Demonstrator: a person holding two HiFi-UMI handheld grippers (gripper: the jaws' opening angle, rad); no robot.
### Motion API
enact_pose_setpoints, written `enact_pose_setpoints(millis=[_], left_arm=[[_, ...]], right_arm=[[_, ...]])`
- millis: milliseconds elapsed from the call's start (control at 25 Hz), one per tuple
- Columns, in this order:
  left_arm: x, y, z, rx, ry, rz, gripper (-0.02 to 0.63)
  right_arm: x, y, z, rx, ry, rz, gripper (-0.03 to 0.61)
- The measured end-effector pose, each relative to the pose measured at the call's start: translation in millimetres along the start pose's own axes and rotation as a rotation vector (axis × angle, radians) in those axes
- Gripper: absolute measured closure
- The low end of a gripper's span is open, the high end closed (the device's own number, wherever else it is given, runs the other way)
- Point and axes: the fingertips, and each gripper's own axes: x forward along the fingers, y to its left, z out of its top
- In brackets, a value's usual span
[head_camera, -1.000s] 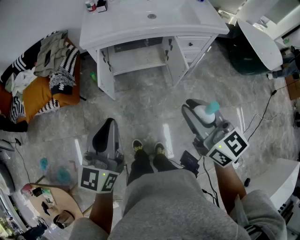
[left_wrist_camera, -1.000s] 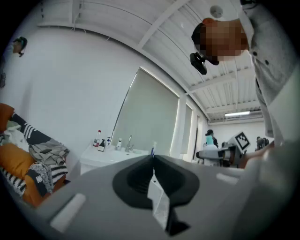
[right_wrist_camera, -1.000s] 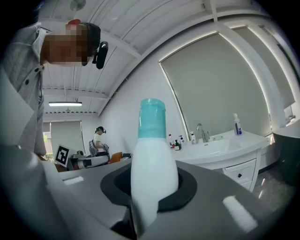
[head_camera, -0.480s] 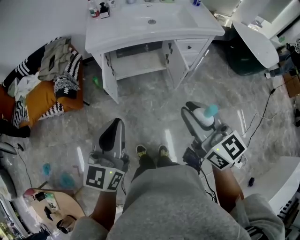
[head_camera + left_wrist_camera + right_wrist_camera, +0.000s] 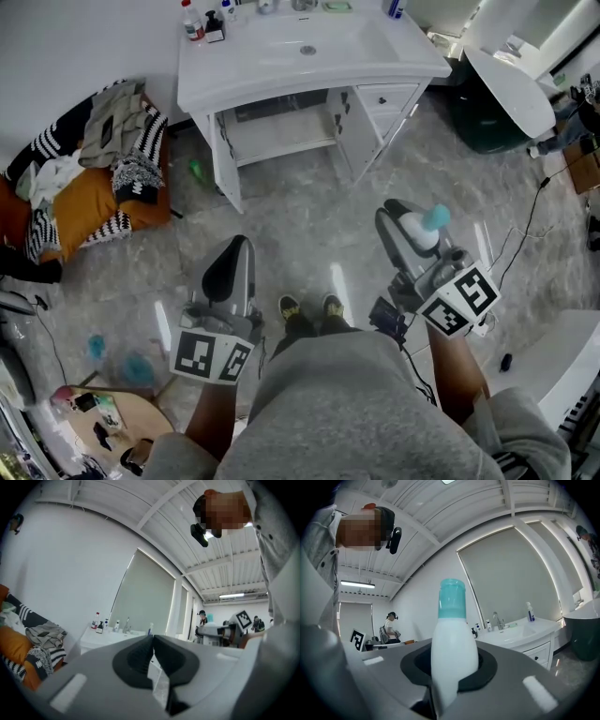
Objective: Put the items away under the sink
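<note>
Under the sink: the cabinet [image 5: 281,127] of the white vanity stands with both doors swung open. Its shelf looks bare, though the back lies in shadow.
Countertop: a few small bottles [image 5: 199,17] stand at the back left corner, beside the basin [image 5: 309,42].
Left gripper [image 5: 232,253]: held level over the floor and pointed toward the vanity. Its jaws are drawn together, and the dark pads pinch a thin pale slip [image 5: 157,684]. It may be a clear sachet, but the left gripper view is too close to tell.
Right gripper [image 5: 405,230]: also level, with its jaws narrowly apart and clamped on the body of the white bottle [image 5: 453,653].
White bottle: it stands upright between the pads, its teal cap [image 5: 452,599] clear above them. In the head view it sits at the tip of the right gripper, well apart from the open cabinet.
Floor [image 5: 300,225]: glossy grey stone. The person's shoes [image 5: 307,307] show between the two grippers.
Left of the vanity: a pile of clothes [image 5: 94,159], striped, orange and grey, lies against the wall.
</note>
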Motion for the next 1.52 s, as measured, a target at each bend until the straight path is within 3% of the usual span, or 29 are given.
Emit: enact_pose_setpoints(millis=[360,920,1520], left_arm=[[-7.5,14.5,1.4,0.037,0.012,-0.026,0.601],[-18.6,27.2,6.4,0.021,0.007,-0.054,0.601],[-7.8,26.4,-1.0,-0.019,0.015,-0.082,0.601]], right_arm=[[10.5,18.6,-1.1,-0.025,0.006,-0.024,0.5],[7.4,39.9,-4.3,-0.029,0.0,-0.066,0.5],[5.0,34.1,-8.3,-0.038,0.0,-0.105,0.5]])
